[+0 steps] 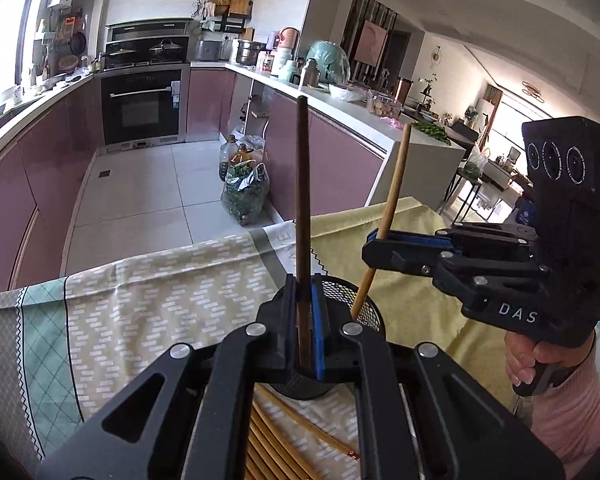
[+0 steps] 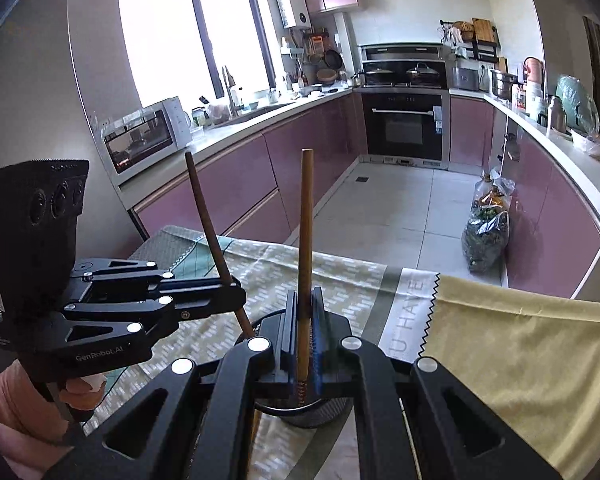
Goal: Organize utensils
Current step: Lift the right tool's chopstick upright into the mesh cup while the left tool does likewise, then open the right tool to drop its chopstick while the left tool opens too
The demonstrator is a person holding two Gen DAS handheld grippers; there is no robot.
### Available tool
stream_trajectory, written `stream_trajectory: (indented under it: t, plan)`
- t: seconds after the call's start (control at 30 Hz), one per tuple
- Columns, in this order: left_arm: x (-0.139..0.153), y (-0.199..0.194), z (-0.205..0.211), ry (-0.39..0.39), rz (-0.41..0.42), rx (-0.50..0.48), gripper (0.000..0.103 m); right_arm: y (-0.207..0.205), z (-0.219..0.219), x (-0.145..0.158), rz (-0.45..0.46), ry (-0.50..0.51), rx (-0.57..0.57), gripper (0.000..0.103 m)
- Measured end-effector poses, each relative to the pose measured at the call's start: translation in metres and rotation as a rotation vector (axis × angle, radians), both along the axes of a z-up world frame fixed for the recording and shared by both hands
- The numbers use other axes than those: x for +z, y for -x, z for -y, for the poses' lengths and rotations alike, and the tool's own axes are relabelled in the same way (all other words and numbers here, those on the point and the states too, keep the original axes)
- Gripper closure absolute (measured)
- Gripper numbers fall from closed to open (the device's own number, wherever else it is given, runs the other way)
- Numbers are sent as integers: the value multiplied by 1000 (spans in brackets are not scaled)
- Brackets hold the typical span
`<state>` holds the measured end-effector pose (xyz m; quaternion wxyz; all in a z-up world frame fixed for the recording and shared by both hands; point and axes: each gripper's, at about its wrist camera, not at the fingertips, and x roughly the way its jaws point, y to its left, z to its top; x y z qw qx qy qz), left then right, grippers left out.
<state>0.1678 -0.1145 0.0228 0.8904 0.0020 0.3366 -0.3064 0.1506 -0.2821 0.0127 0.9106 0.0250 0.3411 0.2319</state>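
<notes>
Both chopsticks hang over the mesh cup (image 1: 364, 300) on the desk (image 1: 160, 280): left gripper (image 1: 305, 320) jaws clamp the dark chopstick (image 1: 302, 200), right gripper (image 2: 305, 332) jaws the light chopstick (image 2: 306, 240). Next, lower and release inside.

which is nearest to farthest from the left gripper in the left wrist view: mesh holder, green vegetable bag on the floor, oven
1. mesh holder, just beyond the left gripper, on the table.
2. green vegetable bag, on the floor past the table's edge.
3. oven, against the far wall, left of centre.

blocked: mesh cup (image 1: 366, 300) (centre) | free: yellow cloth (image 2: 520, 344) right
</notes>
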Motion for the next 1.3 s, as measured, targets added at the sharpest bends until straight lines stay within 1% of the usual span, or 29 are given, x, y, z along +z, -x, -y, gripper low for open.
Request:
stream_trajectory:
  t: [0.13, 0.4, 0.5, 0.53, 0.57, 0.6, 0.7, 0.8, 0.87, 1.0, 1.1, 1.17, 1.3]
  plan:
    - [-7, -13, 1, -10, -9, 8, 95, -8, 0, -1, -15, -7, -12, 97]
    - [-11, -30, 9, -20, -29, 24, 95, -19, -8, -4, -31, -19, -41, 97]
    - [-13, -31, 9, -22, -28, 44, 94, -18, -10, -5, -27, -20, -51, 94]
    - [-12, -29, 8, -26, -21, 53, 91, -16, -11, -5, -21, -18, -54, 93]
    - [-13, -29, 7, -26, -17, 57, 84, -14, -9, -5, -17, -20, -59, 87]
    - [-11, -25, 4, -22, -14, 65, 82, -13, -8, -5, -16, -24, -63, 85]
    - [-10, -18, -8, -12, 4, 94, 81, -7, -3, -1, 2, -33, -76, 81]
    - [-8, -4, -24, -3, 41, 126, 73, 12, 0, 4, 42, -38, -77, 79]
    - [-9, 10, -37, -8, 70, 145, 66, 30, 2, 9, 67, -53, -53, 74]
    - [-18, 30, -60, -21, 75, 162, 64, 64, -4, 9, 86, -56, 18, 69]
    - [-36, 43, -71, -63, 51, 164, 63, 77, -13, -7, 41, -35, 58, 69]
    - [-51, 50, -74, -92, 21, 161, 63, 81, -19, -25, -3, 6, 62, 69]
    - [-79, 59, -77, -106, -49, 145, 63, 81, -27, -62, -98, 11, 63, 69]
